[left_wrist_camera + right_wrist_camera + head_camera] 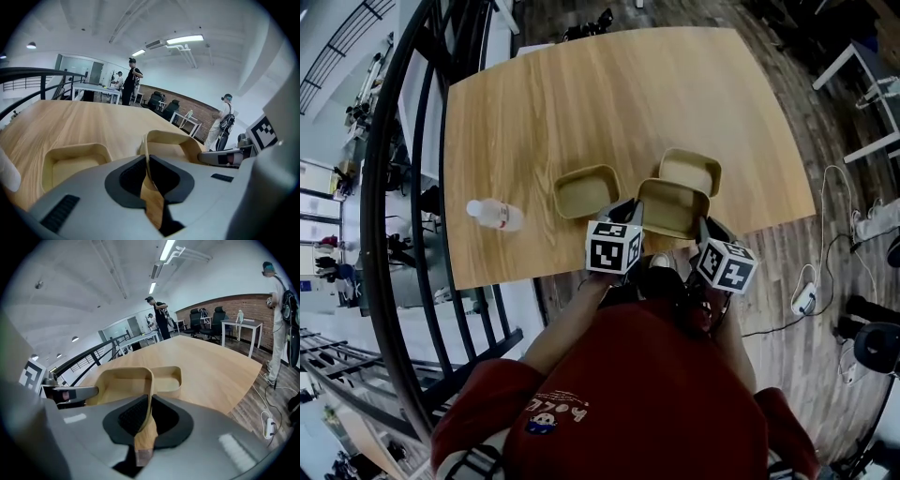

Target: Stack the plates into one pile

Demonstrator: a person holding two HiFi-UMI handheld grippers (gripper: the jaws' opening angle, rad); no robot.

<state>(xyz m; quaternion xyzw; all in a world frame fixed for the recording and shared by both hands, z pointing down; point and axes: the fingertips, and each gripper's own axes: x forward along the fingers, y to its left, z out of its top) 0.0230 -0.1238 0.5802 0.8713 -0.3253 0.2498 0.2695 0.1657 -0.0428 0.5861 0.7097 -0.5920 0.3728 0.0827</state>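
Three tan rectangular plates with raised rims are on or over the wooden table (534,112). One plate (672,208) is lifted near the table's front edge, held between both grippers. My left gripper (635,210) is shut on its left rim (146,154), and my right gripper (705,225) is shut on its right rim (149,394). A second plate (586,190) (75,161) lies on the table to the left of the held one. The third plate (690,172) (168,376) lies just behind it to the right.
A clear water bottle (495,214) lies on the table left of the plates. A black railing (403,187) runs along the table's left side. Cables and a power strip (806,298) lie on the floor at the right. People and desks stand far behind the table (132,86).
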